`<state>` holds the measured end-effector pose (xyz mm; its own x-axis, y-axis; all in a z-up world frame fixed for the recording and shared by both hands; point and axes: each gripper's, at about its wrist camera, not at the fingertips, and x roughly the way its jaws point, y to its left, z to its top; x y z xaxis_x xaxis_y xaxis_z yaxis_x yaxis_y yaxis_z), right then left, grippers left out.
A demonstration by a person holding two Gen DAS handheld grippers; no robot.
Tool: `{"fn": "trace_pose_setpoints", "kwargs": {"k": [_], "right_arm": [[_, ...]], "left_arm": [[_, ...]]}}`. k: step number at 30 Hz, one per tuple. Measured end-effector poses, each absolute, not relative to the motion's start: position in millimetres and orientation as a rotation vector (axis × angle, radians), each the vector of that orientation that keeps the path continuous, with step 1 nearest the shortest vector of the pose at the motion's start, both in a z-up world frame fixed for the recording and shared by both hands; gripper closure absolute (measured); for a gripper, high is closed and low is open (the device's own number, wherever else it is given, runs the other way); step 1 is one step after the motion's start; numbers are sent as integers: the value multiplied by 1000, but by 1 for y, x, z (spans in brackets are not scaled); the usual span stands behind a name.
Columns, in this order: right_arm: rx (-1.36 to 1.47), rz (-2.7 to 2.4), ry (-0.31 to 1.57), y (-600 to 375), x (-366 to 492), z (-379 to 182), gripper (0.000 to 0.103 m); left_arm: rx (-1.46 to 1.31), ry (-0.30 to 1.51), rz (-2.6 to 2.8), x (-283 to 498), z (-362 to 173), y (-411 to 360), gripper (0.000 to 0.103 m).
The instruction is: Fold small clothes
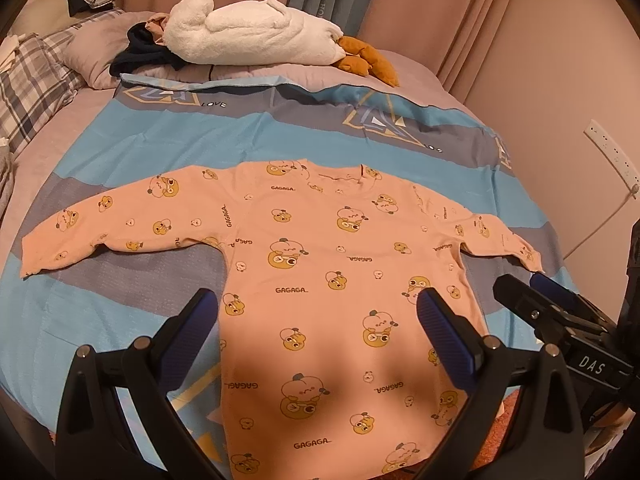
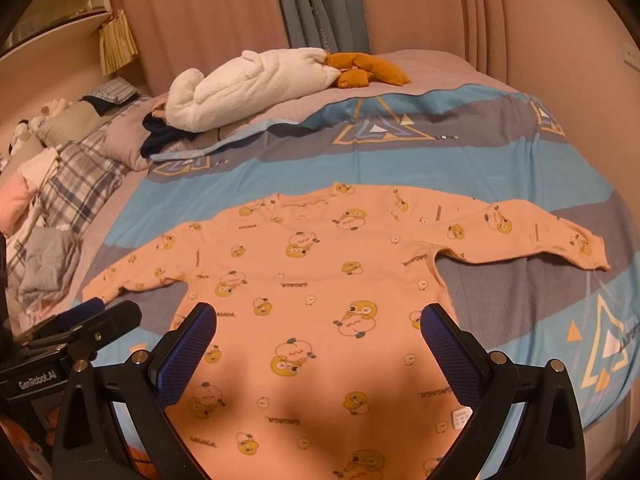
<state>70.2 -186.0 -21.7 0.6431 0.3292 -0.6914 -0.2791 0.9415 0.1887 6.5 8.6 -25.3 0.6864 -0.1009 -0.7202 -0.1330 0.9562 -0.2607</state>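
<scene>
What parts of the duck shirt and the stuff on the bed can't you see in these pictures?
- Pink shirt hem: cut off by the bottom edge in both views, partly behind the open left gripper and right gripper.
- White tag: print too small.
- Dark clothes: half buried under the white plush toy, kind unclear.

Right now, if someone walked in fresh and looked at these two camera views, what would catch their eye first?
First, the pink long-sleeved top printed with cartoon ducks, lying flat with both sleeves spread on the blue and grey bedspread. Next, the open left gripper and open right gripper framing the top's lower half, holding nothing. Behind, near the curtains, a big white plush toy with orange feet lies across the far side of the bed.
</scene>
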Motion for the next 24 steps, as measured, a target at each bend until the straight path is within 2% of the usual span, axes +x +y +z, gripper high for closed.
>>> {"fn": "trace_pose_setpoints", "kwargs": {"k": [18,21,24], "right_arm": [[71,348,796,-188,71,-23,2],[84,345,796,-190,71,-23,6],[103,346,799,-194,73,-22,6]], "left_arm": [[-286,824,18,5,-27,4,3],[-287,826,19,5,-27,4,3],[-288,832,18,6,-29,4,3]]}}
